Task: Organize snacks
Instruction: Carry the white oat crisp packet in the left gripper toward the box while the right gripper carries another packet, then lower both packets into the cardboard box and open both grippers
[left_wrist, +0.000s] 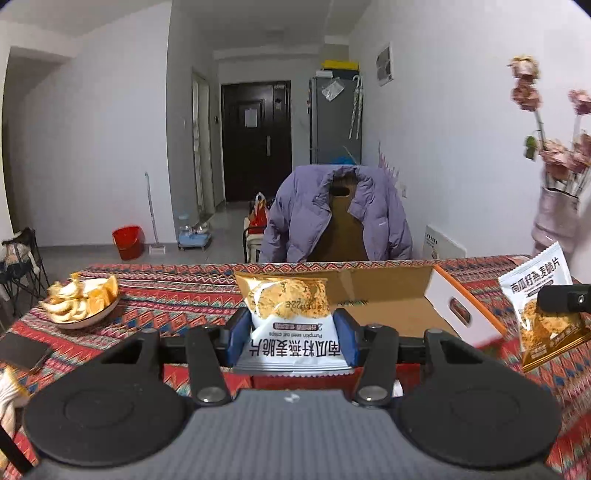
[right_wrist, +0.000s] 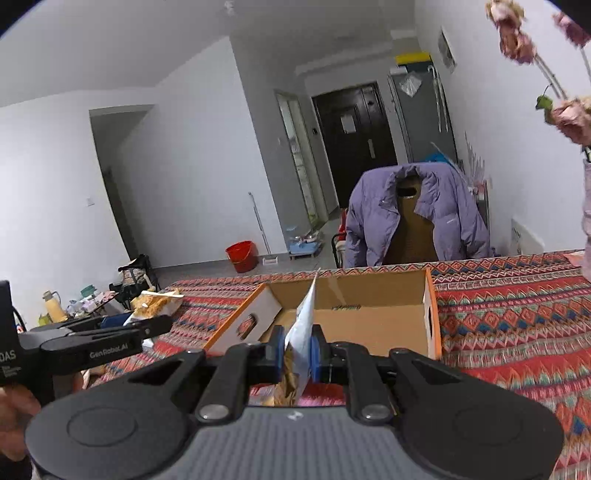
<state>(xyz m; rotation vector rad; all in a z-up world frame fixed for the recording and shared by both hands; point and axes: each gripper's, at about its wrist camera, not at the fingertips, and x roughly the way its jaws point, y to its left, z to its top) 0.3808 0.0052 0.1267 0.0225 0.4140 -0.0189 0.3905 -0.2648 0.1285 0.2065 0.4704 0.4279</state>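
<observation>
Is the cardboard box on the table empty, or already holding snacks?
Empty: the cardboard box shows only bare floor; both snack packets are in grippers.

White walls (left_wrist: 110, 129) (dark door (left_wrist: 255, 140))

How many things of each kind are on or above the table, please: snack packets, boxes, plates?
Snack packets: 2, one in the left gripper, one in the right gripper
Cardboard boxes: 1, the open box
Plates: 1, the plate of peels
Total: 4

black tool (left_wrist: 293, 341), blue pads (left_wrist: 236, 338), silver screws.
</observation>
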